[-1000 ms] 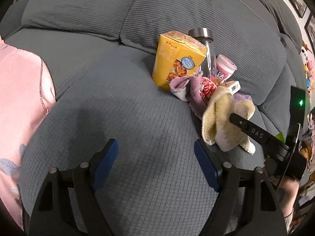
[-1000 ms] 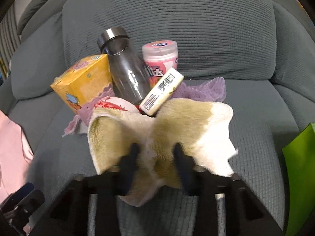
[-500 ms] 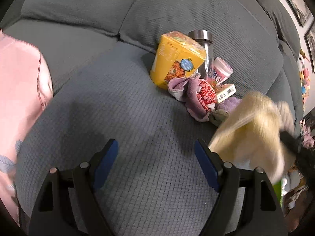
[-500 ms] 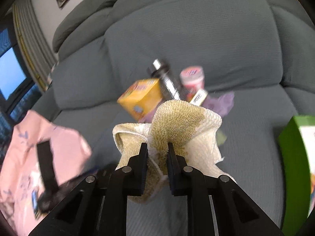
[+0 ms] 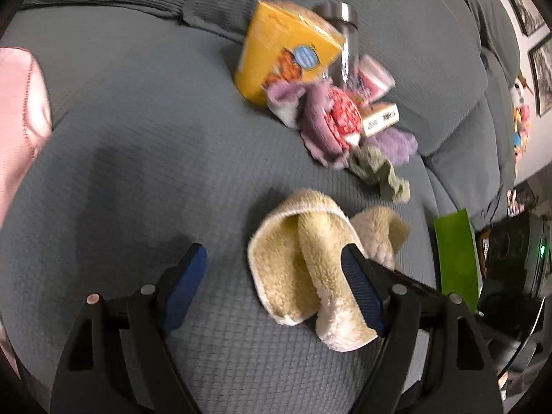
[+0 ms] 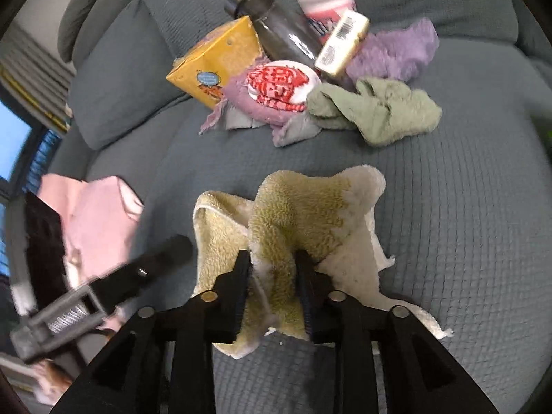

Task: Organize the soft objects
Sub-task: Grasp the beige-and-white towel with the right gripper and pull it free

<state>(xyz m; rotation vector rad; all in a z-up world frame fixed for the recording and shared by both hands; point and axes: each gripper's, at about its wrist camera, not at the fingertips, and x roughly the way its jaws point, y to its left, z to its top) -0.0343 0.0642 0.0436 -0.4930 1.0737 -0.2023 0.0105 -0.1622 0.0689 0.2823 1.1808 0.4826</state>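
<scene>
My right gripper point(image 6: 272, 262) is shut on a yellow-and-white towel point(image 6: 303, 207) that rests on the grey sofa seat point(image 6: 465, 224). The towel also shows in the left wrist view point(image 5: 303, 262), lying between and under my left gripper's right finger. My left gripper point(image 5: 272, 276) is open and empty just above the seat. Behind lie a green cloth point(image 6: 379, 110), a purple cloth point(image 6: 396, 51) and a red-patterned purple cloth point(image 6: 279, 86).
A yellow box point(image 6: 214, 62), a dark bottle point(image 6: 276, 31), a pink tub point(image 6: 327, 3) and a small white box point(image 6: 341, 41) sit among the cloths against the back cushion. A pink bag point(image 6: 96, 220) lies at the left. A green box point(image 5: 455, 252) stands at the right.
My right gripper lifted the yellow towel off the pile, carried it toward the front, and set it down on the seat by my left gripper. The green cloth is now uncovered.
</scene>
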